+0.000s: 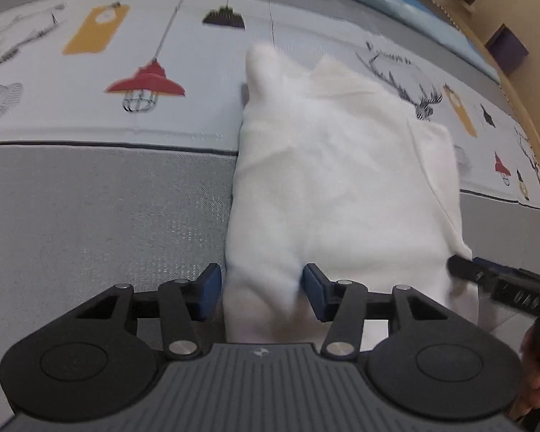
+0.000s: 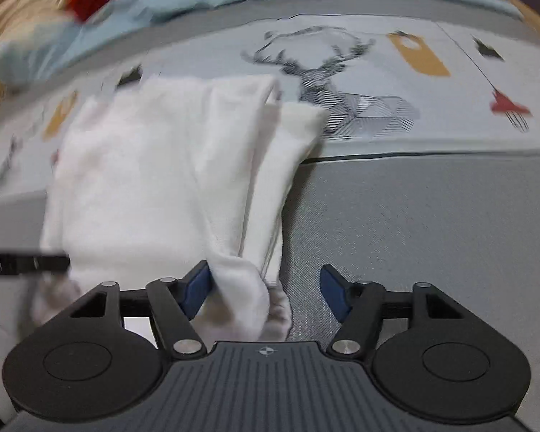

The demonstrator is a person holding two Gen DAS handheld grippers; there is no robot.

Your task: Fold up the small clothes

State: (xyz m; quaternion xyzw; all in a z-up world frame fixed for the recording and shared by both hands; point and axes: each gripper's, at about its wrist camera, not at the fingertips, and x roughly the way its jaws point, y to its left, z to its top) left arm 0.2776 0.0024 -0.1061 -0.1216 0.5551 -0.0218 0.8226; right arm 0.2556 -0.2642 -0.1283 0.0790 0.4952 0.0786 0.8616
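Left gripper [image 1: 262, 289] apart, white garment [image 1: 334, 180] bunched between the pads, unpressed. Right gripper [image 2: 266, 288] apart too, hem brushing one pad. Beyond, folded on the patterned mat [image 1: 90, 187]; likely springing open, layers loose and unpinned.

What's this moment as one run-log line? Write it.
step: folding | white garment: folded on patterned mat | left claw: open, near edge between jaws | right claw: open, cloth at one jaw
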